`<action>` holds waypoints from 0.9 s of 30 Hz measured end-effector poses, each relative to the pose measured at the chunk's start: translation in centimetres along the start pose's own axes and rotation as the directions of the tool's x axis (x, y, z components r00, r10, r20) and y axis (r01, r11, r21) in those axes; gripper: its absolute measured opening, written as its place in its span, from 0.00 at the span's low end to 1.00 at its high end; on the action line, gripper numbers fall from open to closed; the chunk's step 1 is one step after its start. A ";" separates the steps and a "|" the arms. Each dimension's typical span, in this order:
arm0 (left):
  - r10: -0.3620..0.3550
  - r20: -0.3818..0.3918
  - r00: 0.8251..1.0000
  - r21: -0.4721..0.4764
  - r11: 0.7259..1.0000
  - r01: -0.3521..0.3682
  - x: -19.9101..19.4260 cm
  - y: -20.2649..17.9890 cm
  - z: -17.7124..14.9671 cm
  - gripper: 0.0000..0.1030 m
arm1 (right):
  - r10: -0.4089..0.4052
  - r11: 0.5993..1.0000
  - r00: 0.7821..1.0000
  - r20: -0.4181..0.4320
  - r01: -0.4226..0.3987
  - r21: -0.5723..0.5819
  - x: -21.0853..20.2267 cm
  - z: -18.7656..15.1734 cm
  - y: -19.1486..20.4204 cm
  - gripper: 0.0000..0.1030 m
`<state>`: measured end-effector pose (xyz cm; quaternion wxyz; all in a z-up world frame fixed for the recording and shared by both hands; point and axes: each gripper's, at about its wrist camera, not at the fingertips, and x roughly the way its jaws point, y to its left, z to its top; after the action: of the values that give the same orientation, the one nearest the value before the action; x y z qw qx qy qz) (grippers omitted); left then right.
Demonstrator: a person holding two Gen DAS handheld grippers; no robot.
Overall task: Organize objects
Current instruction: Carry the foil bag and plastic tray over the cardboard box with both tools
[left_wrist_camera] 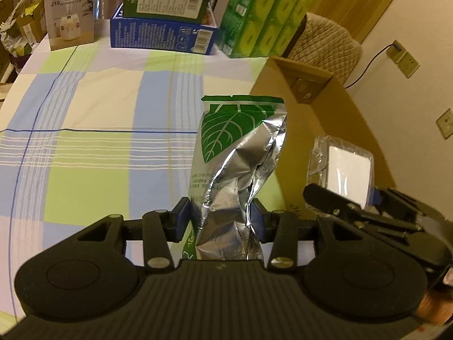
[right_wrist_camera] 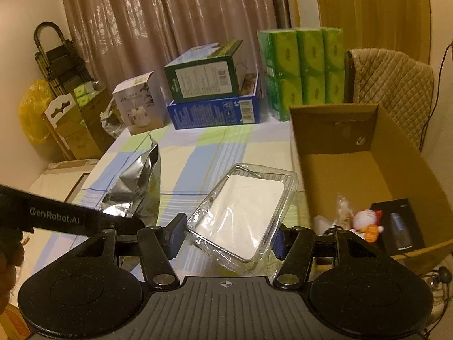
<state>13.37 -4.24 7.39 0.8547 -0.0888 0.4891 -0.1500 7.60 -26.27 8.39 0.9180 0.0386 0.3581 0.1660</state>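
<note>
Crumpled foil pouch [left_wrist_camera: 240,167] with green leaf print, pinched in left tongs [left_wrist_camera: 223,221] above checked counter [left_wrist_camera: 85,147]. Clear wrapped packet [right_wrist_camera: 240,212] pinched in right tongs [right_wrist_camera: 228,238], beside open cardboard box [right_wrist_camera: 396,153] holding small toys.

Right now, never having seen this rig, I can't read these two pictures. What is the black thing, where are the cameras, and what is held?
A person holds two handheld grippers, each with a camera looking along its jaws. In the left view, the left gripper clamps a crumpled foil bag. In the right view, the right gripper clamps a clear plastic pack. Both are lifted above the checked tablecloth. Stacked boxes and green tissue packs stand behind; an open cardboard box stands at the right.
</note>
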 end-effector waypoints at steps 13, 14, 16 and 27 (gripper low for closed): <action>-0.070 0.030 0.997 0.012 0.998 0.070 -2.1 -5.1 -1.0 0.38 | -0.040 0.999 0.998 0.040 0.040 -0.014 -4.5 -0.6 -2.0 0.55; -0.075 0.031 0.997 0.013 0.997 0.074 -2.2 -5.6 -1.1 0.38 | -0.044 0.999 0.998 0.042 0.045 -0.013 -4.7 -0.6 -2.2 0.55; -0.086 0.029 0.996 0.016 0.996 0.086 -2.2 -6.3 -1.2 0.38 | -0.051 0.999 0.998 0.046 0.051 -0.006 -5.1 -0.7 -2.6 0.55; -0.133 0.010 0.991 0.024 0.991 0.132 -1.6 -9.2 -1.4 0.38 | -0.076 0.997 0.996 0.053 0.074 0.038 -6.3 -1.2 -5.5 0.55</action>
<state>9.81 -12.35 10.70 0.8467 -0.1119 0.4753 -0.2116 4.01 -33.57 10.54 0.9321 0.0461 0.3372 0.1239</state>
